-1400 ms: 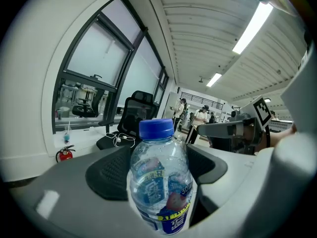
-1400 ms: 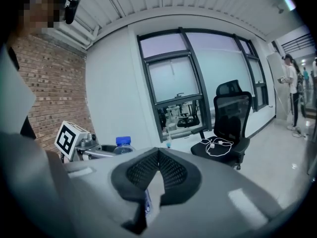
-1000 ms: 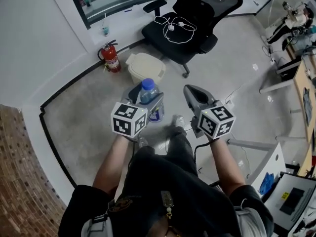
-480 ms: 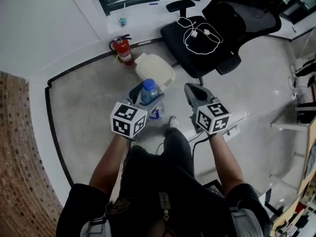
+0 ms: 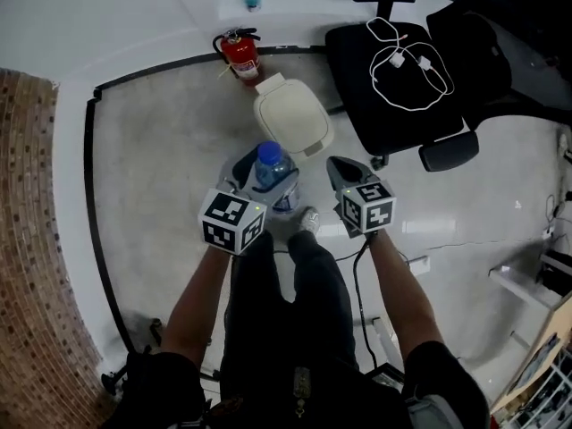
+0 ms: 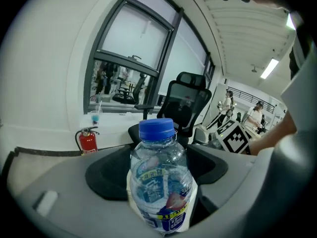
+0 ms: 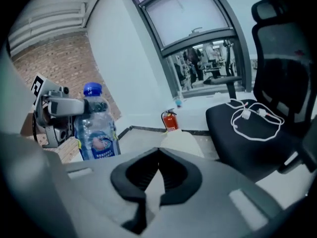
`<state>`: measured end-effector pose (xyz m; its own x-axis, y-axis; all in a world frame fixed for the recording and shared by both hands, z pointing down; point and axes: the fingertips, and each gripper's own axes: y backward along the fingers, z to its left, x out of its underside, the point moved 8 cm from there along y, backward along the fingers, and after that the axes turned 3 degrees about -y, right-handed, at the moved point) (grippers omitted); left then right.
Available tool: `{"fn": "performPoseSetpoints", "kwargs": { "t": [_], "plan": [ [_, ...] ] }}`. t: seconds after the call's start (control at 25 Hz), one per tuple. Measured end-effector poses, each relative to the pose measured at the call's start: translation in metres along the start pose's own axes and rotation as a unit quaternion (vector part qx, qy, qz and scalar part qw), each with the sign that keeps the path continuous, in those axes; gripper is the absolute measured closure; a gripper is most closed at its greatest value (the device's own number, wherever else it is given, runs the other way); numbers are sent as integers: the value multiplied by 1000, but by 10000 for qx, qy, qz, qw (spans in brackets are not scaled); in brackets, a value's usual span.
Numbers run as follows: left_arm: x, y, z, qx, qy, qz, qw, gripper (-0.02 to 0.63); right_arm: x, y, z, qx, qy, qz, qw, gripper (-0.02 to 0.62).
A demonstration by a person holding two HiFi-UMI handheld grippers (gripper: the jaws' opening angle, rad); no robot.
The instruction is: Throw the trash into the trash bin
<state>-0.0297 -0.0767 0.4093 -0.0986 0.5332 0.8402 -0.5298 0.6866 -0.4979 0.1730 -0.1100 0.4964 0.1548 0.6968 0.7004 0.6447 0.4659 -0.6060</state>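
On the floor just ahead: lidded cream trash bin (image 5: 290, 119), near a red fire extinguisher (image 5: 241, 56) at the wall, with a black office chair (image 5: 393, 105) carrying a white cable (image 5: 407, 61) alongside. Short of the bin, blue-capped water bottle (image 5: 271, 166) upright, pinched in the left gripper (image 5: 265, 177). Right gripper (image 5: 338, 170) pressed together, empty, just beside the bottle.

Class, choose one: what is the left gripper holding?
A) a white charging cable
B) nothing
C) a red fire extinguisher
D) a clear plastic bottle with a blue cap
D: in the left gripper view the clear plastic bottle with a blue cap stands clamped between the jaws of the left gripper.
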Motion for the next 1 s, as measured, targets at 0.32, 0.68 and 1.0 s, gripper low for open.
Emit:
{"fn": "performPoseSetpoints", "kwargs": {
  "t": [0.32, 0.68, 1.0],
  "plan": [
    [73, -64, 36, -126, 350, 174, 9992, 239, 70, -106, -58, -19, -117, 696, 9975, 592],
    [114, -99, 66, -80, 349, 239, 9991, 241, 124, -188, -92, 115, 29, 1263, 9919, 592],
    [122, -97, 78, -311, 576, 268, 9975, 241, 123, -200, -90, 265, 498, 1702, 9838, 592]
  ]
}}
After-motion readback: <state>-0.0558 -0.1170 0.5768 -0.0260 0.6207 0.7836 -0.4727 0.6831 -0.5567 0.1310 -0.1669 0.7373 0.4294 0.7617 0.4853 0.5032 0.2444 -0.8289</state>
